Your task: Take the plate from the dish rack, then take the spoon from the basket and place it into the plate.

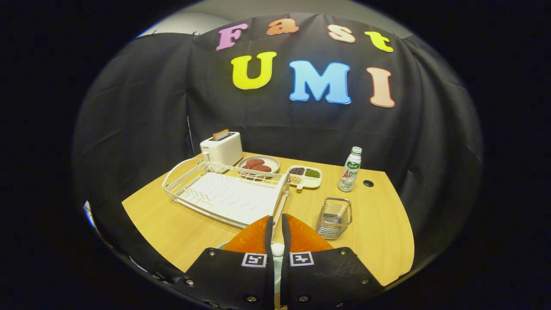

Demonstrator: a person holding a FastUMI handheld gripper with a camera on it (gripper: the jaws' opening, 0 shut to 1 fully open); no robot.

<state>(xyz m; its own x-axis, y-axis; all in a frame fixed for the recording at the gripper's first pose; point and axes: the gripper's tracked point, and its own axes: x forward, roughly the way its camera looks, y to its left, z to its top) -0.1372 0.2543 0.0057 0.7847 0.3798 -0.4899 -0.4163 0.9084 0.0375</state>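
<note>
On wooden table [379, 241], empty dish rack [226, 196], gripper [275, 234] jaws nearly closed.

A light wooden bench [379, 232] carries a white dish rack [226, 193], toaster [221, 148], two food plates [259, 164], bottle [350, 169], and wire basket [334, 218].

White dish rack [224, 196], orange tool [275, 234] (black-edged)

The gripper [275, 224] has its fingers [267, 232] nearly together, pinching something small and white.
</note>
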